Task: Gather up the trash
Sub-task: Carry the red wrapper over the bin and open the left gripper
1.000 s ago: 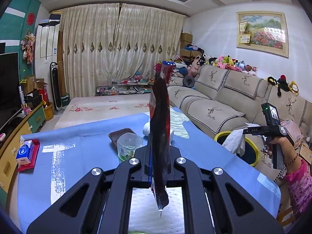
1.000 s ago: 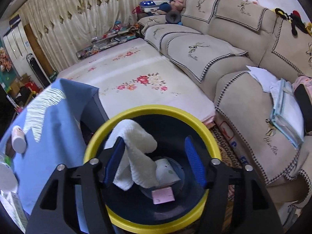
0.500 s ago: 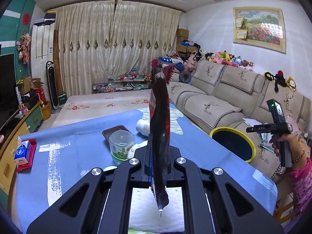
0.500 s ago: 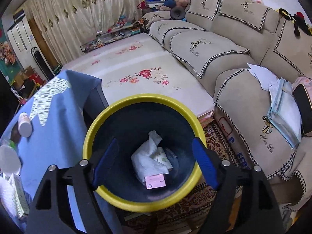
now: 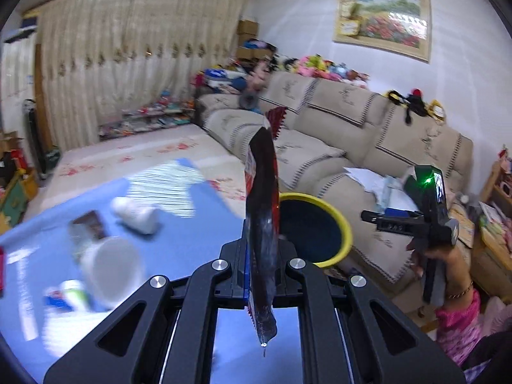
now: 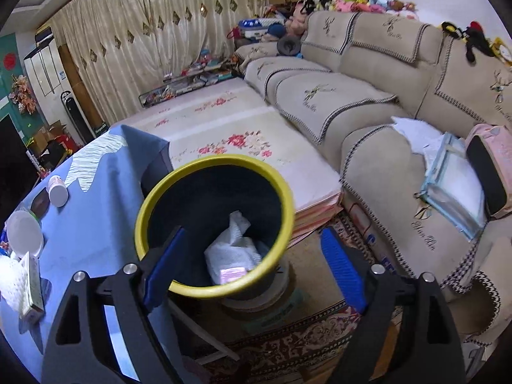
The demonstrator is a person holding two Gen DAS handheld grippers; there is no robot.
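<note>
Left gripper [image 5: 261, 257] clamped flat on a red-and-black snack wrapper [image 5: 260, 224], held edge-on and upright, above the blue table [image 5: 179, 243] edge, just short of the yellow-rimmed trash bin [image 6: 213, 224]. Right gripper [image 6: 256, 264] spread wide, jaws just been opening, nothing between them, hovering above the bin's near side. Crumpled white tissue [image 6: 233, 246] and a small pink packet [image 6: 233, 273] lying at the bin bottom. Wrapper: thin film, near weightless, limp, likely slick and prone to flutter, so best pinched mid-body as now, not at the serrated end. Likely next: carry over the rim, release low. Left on the table, bin-side outward: white bottle [image 6: 57, 188], plastic cup [image 5: 110, 270].
</note>
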